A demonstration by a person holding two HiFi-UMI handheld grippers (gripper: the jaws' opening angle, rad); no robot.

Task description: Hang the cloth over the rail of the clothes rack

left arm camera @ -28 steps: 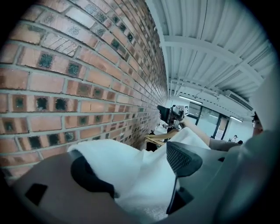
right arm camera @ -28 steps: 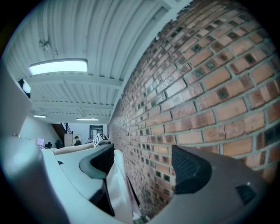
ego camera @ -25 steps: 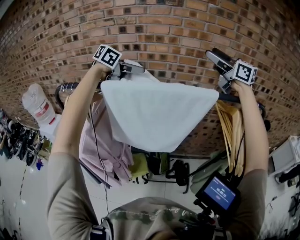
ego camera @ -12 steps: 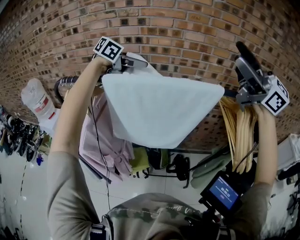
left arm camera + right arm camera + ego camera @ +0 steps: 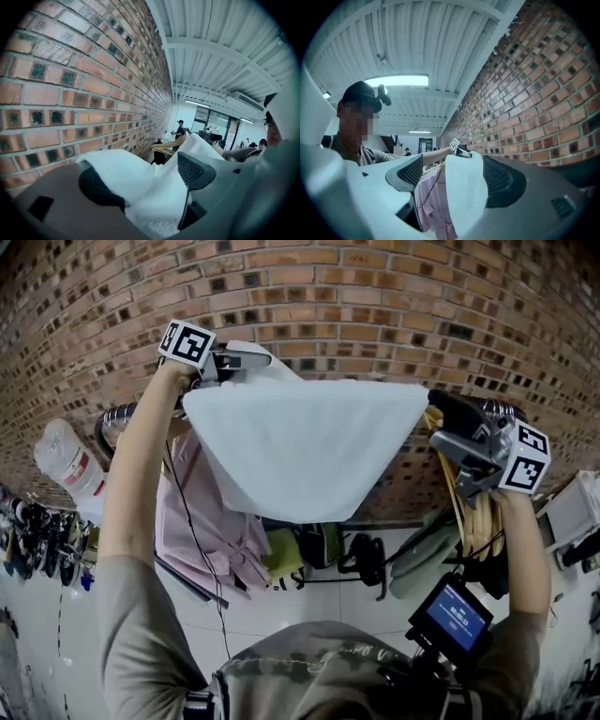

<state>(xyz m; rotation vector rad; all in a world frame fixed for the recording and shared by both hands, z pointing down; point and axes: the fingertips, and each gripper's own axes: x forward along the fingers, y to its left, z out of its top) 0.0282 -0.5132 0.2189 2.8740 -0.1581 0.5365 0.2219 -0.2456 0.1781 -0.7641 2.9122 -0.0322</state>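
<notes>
White cloth [image 5: 300, 451] hangs draped over the rack rail [image 5: 117, 415], one corner clamped in the left gripper [image 5: 247, 359]; the right gripper [image 5: 448, 426] gapes open beside the other corner. Likely next: the left gripper lets go

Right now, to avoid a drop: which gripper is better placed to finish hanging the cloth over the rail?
Left, probably: the left gripper is shut on the cloth up by the rail; the right gripper stands open beside it.

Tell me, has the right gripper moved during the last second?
Yes. The right gripper has moved down and rightward against the brick wall.
</notes>
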